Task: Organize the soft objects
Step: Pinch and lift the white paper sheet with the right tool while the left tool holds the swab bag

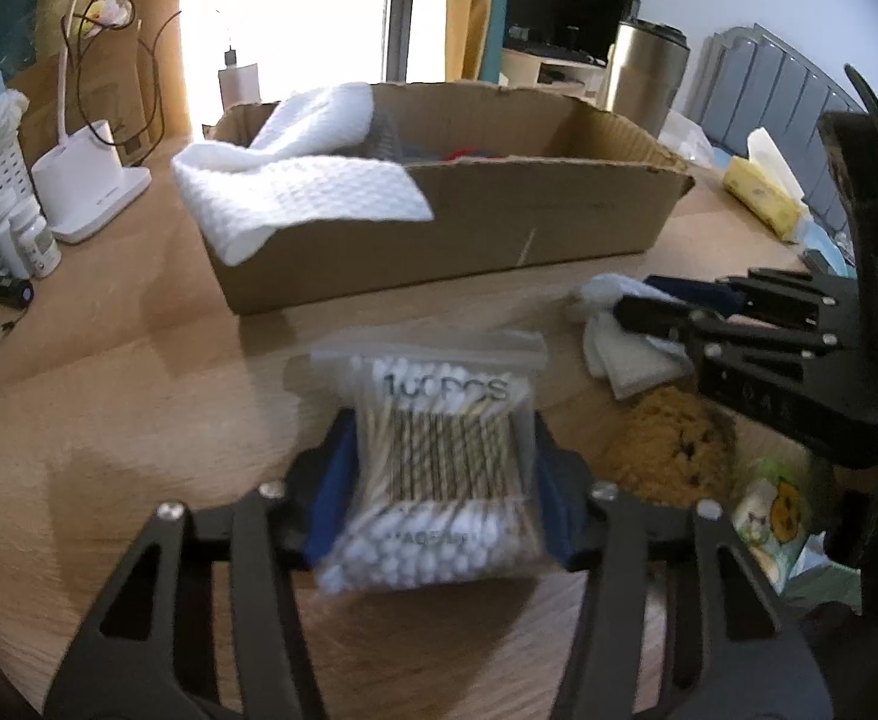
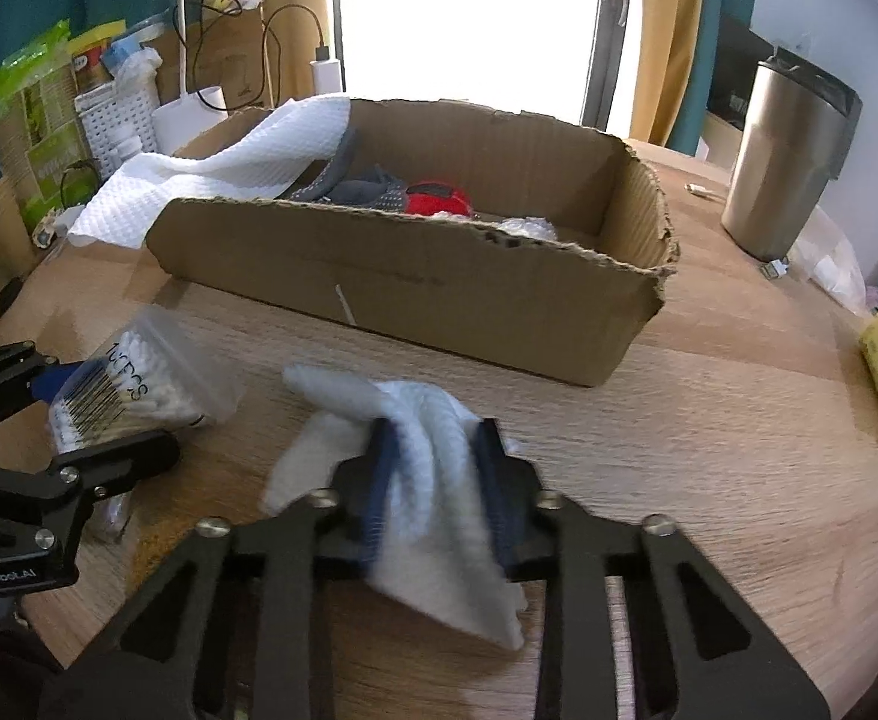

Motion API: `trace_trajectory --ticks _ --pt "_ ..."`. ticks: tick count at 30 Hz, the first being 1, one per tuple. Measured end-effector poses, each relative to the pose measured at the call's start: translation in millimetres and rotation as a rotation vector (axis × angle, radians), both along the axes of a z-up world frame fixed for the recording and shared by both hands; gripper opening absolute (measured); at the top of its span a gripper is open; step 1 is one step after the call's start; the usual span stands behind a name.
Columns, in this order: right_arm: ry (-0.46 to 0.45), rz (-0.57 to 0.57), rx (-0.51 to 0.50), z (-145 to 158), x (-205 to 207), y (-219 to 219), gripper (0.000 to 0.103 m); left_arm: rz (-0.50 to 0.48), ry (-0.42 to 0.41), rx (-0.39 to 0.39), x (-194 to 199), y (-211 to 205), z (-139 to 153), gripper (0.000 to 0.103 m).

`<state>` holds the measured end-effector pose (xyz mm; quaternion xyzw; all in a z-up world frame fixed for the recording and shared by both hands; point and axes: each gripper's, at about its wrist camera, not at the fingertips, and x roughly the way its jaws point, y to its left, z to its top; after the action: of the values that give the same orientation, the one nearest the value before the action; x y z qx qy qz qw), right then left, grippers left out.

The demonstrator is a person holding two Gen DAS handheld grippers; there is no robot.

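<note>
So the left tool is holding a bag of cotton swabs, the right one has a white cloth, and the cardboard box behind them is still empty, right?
Not quite: the cardboard box is not empty. The right wrist view shows a red item, grey fabric and a white towel draped over its rim. The rest holds: the left tool grips the bag of cotton swabs, and the right tool grips the white cloth.

Steel tumbler far right, lamp base left

Clamped swab bag, crumpled white cloth

Towel over box rim (left end)
</note>
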<state>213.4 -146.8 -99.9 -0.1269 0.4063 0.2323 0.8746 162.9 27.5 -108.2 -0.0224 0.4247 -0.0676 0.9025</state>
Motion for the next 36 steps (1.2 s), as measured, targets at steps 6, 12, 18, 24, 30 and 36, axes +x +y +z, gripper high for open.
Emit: trace_trajectory --ticks 6,12,18,24,30,36 --pt "-0.007 -0.003 0.035 5 0 -9 0.016 -0.014 -0.023 -0.002 -6 -5 11 0.051" --pt "-0.039 -0.011 0.071 19 -4 -26 0.016 -0.025 -0.061 -0.006 -9 -13 26 0.051" --pt "-0.085 -0.034 0.096 36 -7 -45 0.016 -0.063 -0.12 -0.019 -13 -22 43 0.051" --pt "-0.124 -0.057 0.123 51 -8 -61 0.016 -0.069 -0.166 -0.012 -9 -28 63 0.051" --pt "-0.161 -0.074 0.148 66 -9 -74 0.016 -0.069 -0.208 -0.018 -9 -30 79 0.051" --pt "-0.194 -0.078 0.166 79 -8 -80 0.016 -0.064 -0.234 -0.015 -4 -29 91 0.051"
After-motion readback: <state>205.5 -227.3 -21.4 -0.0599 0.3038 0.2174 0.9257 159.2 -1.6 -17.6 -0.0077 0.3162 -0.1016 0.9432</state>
